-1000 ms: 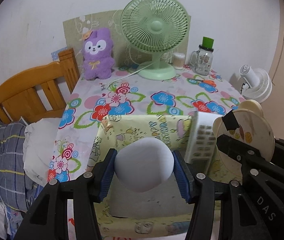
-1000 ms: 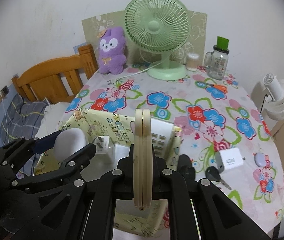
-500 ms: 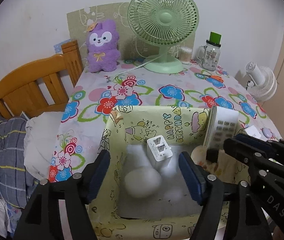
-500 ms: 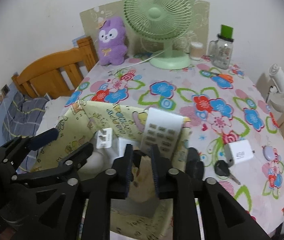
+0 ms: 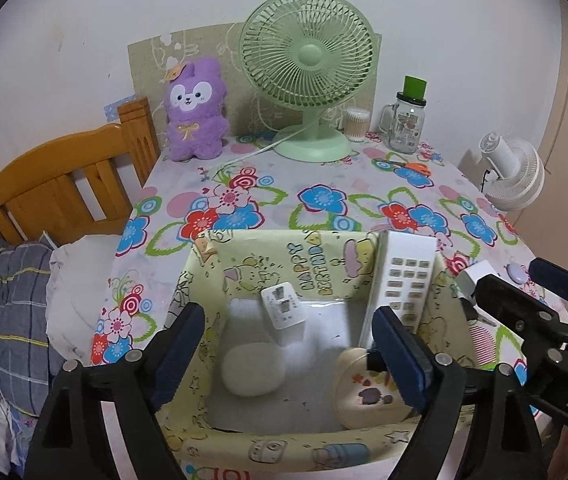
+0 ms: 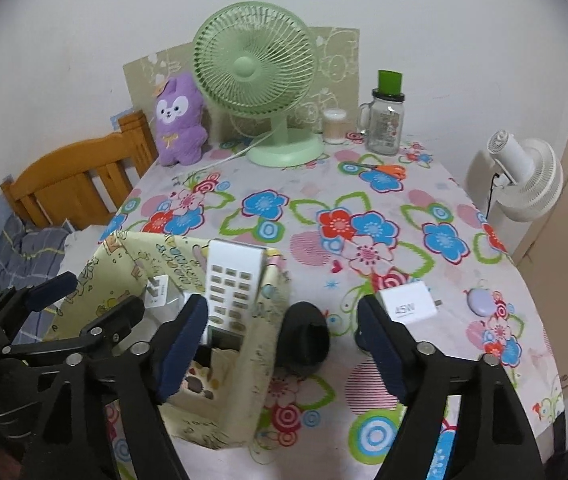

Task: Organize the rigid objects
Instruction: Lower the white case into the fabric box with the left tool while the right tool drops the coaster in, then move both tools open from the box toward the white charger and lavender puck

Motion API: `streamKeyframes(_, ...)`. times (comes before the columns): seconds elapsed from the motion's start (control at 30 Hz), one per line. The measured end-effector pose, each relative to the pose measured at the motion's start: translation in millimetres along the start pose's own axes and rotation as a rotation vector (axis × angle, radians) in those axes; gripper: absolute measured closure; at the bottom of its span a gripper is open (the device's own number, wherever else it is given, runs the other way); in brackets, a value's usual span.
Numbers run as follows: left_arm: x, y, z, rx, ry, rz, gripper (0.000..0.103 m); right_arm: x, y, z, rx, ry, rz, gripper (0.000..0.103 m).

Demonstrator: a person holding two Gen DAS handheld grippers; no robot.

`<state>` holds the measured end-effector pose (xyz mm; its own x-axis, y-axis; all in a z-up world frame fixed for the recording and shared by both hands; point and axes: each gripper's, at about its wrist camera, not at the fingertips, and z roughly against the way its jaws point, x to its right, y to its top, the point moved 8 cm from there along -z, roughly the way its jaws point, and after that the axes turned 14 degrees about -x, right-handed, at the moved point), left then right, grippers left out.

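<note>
A yellow cartoon-print box (image 5: 316, 254) stands at the near edge of the floral table. In it lie a white oval thing (image 5: 253, 370), a white plug adapter (image 5: 284, 308), a white remote (image 5: 404, 280) leaning on the right wall, and a cream round disc (image 5: 368, 394). My left gripper (image 5: 290, 354) hangs over the box, its jaws opening, with nothing touching the pads. My right gripper (image 6: 281, 344), its jaws also opening and holding nothing, hovers at the box's right wall (image 6: 267, 320), above a black round object (image 6: 304, 338) on the table.
On the table to the right lie a white 45W charger (image 6: 408, 304) and a lilac oval thing (image 6: 482, 302). A green fan (image 6: 255, 72), a purple plush (image 6: 177, 120), a jar (image 6: 386, 124) and orange scissors (image 6: 388, 170) stand at the back. A wooden bed frame (image 5: 63, 184) is on the left.
The left gripper opened and the white oval thing dropped into the box. The right gripper let the cream disc go into the box, opened wide and shifted right over the table.
</note>
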<state>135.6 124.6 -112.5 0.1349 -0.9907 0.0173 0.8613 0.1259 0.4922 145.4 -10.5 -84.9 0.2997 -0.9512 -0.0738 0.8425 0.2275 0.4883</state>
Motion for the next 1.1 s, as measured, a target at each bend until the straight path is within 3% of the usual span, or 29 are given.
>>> streamKeyframes(0.47,36.6,0.0,19.7,0.036,-0.004,-0.031,0.011,38.3,-9.2,27.4,0.040,-0.025,-0.021,0.007)
streamKeyframes(1.1,93.1,-2.0,29.0,0.044,-0.042,-0.070,0.010,94.0,-24.0,52.7,0.055,-0.059,-0.070,0.006)
